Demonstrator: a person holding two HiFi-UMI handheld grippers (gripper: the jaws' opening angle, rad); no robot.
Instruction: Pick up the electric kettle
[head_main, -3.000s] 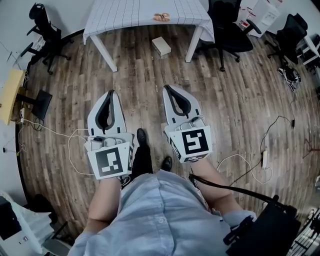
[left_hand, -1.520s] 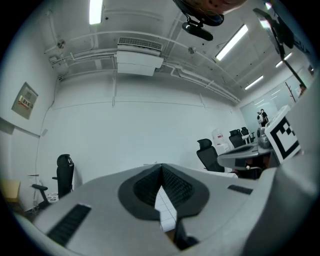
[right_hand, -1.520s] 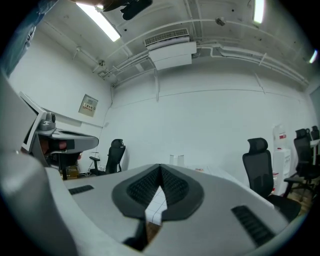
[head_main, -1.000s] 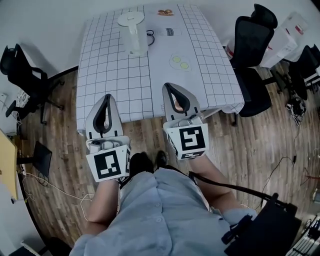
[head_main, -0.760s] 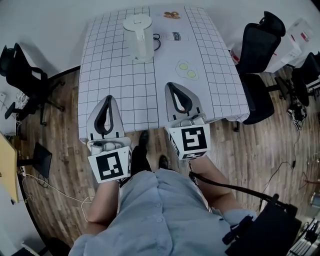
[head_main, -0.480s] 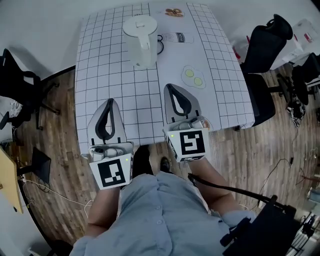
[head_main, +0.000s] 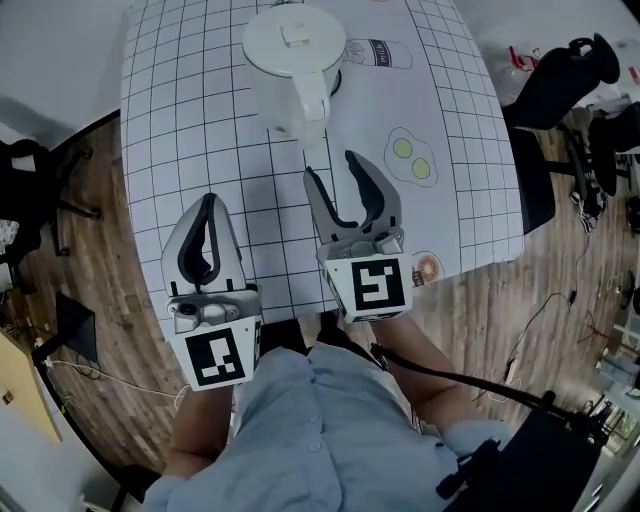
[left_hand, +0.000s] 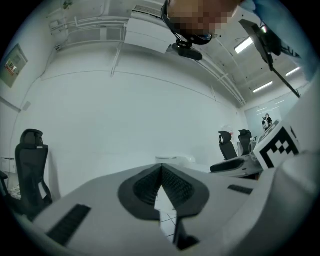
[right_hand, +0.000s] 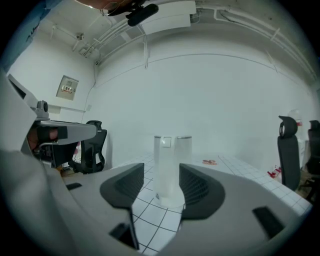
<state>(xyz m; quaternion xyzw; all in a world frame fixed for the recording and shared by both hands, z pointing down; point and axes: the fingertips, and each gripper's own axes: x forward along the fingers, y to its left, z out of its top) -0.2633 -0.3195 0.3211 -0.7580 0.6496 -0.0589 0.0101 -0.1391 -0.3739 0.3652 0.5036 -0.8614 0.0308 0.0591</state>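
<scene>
White electric kettle (head_main: 293, 65), a smooth cylinder w/ round lid and handle facing the person, stands on the far part of a table (head_main: 180, 120) under grid-lined cloth. R gripper (head_main: 330, 168), matte grey shell w/ ribbed black pads, is opening: jaws spread, and in the right gripper view the kettle (right_hand: 170, 170) shows btwn them but further ahead, untouched. L gripper (head_main: 208, 200) has its jaws pressed together, empty. Vs. half a sec ago, R jaws were pinched tight and the kettle sat further off; both tools now reach past the table's near edge. Bare cloth lies btwn R tips and kettle. A flat egg-like cutout (head_main: 410, 158) lies right; a chair (head_main: 560, 80) stands off the right edge.
</scene>
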